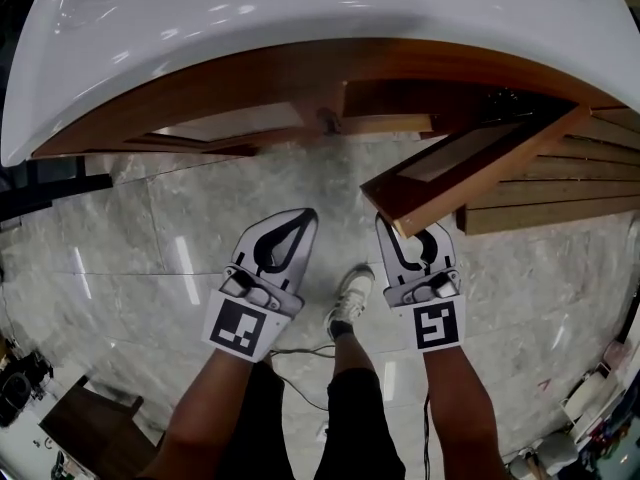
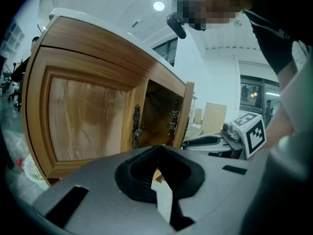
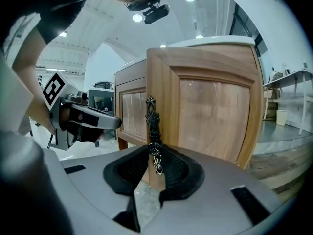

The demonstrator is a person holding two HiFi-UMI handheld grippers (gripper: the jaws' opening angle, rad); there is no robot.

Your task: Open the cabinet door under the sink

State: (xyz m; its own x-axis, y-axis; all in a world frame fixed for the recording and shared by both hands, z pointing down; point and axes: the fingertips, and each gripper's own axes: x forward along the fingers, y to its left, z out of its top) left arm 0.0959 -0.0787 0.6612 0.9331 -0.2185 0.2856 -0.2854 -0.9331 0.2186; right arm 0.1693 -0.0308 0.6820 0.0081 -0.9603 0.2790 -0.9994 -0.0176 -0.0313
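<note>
Under the white sink top (image 1: 250,28) stands a wooden cabinet. Its right door (image 1: 470,168) has swung out towards me; its left door (image 1: 225,123) is closed. My right gripper (image 1: 415,238) is at the free edge of the open door. In the right gripper view its jaws (image 3: 155,153) are shut on the ornate metal door handle (image 3: 151,119). My left gripper (image 1: 298,223) hangs over the floor in front of the closed door, apart from it. Its jaws (image 2: 157,150) are shut and hold nothing. The closed door (image 2: 88,119) shows ahead of it.
My shoe (image 1: 350,298) stands on the marble floor (image 1: 150,258) between the grippers. Wooden slats (image 1: 560,183) lie at the right behind the open door. A dark piece of furniture (image 1: 90,428) is at the lower left, clutter (image 1: 590,408) at the lower right.
</note>
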